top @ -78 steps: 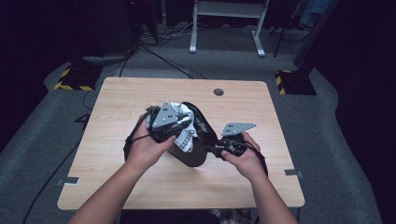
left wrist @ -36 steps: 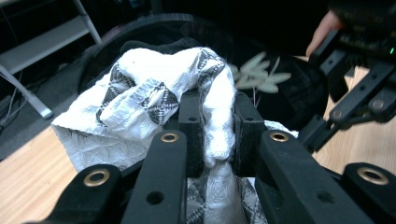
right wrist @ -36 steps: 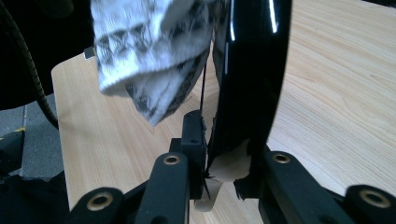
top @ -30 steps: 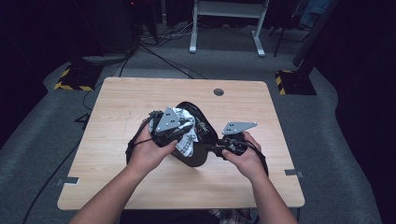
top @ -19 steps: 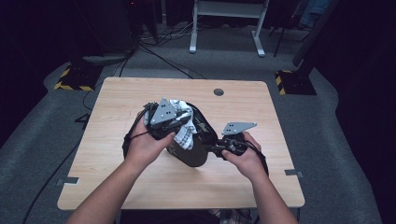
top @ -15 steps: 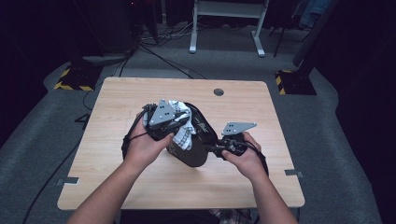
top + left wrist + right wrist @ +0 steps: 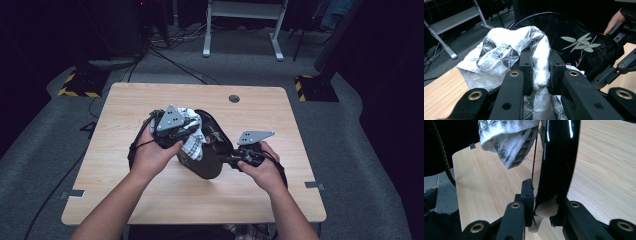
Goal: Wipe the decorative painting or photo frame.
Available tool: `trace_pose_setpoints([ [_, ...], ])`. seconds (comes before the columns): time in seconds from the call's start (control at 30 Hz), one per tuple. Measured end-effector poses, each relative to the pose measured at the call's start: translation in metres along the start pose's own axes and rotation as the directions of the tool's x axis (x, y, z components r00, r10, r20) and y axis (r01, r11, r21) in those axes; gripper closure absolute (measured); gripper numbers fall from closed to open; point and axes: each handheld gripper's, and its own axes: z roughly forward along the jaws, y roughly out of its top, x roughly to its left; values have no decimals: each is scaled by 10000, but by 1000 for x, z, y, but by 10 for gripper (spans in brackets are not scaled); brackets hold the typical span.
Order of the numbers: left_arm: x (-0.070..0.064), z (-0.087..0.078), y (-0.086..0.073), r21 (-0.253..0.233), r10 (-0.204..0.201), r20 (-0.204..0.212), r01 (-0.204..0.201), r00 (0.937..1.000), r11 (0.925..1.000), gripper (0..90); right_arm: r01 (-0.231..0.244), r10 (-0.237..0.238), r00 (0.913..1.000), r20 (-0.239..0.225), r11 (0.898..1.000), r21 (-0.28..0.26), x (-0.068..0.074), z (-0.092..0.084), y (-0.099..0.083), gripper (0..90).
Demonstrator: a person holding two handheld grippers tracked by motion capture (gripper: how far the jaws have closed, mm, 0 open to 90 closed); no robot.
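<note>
A dim room with grey carpet and loose cables lies around a pale wooden bench (image 7: 150, 200); a white metal frame (image 7: 242, 15) stands on the floor beyond its far edge.

Near the middle of the bench I hold a glossy black lacquer tray (image 7: 210, 150) painted with a pale bamboo sprig, tipped up on its edge so its lower rim sits at the wood. A white cloth (image 7: 192, 137) with a grey woven pattern is bunched against the tray's upper left part, and a corner of it hangs down above the bench in the right gripper view.

My left gripper (image 7: 540, 75) comes at the tray from the left. Its fingers (image 7: 525, 67) are pressed nearly together, pinching a fold of the white cloth between them, with the rest of the cloth heaped over and beyond the tips.

My right gripper (image 7: 544, 202) meets the tray from the right. Its fingers (image 7: 527, 191) are closed on the tray's lower right rim, one pad on each face of the thin black wall.

A round grommet hole (image 7: 234, 98) sits in the bench top near its far edge.
</note>
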Motion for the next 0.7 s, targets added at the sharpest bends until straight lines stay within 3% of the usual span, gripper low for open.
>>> trace_pose_setpoints([
  [0.17,2,3,-11,192,-19,-83,21,10000,9998,780,7,-7,10000,1,10000,1,0,0,0,774],
  [0.33,8,6,-24,432,-315,-40,316,9995,9986,779,-40,41,10000,13,10000,-16,0,0,0,772],
  [0.43,11,4,-23,505,-451,-100,455,9989,9977,778,-50,50,10000,21,10000,-25,1,1,0,771],
  [0.6,9,-2,-12,206,-156,-204,160,9997,9997,777,-63,63,10000,-16,10000,-19,2,1,0,773],
  [0.7,10,-1,-14,165,-252,-177,255,9995,9995,778,3,-3,10000,41,10000,-3,2,1,1,772],
])
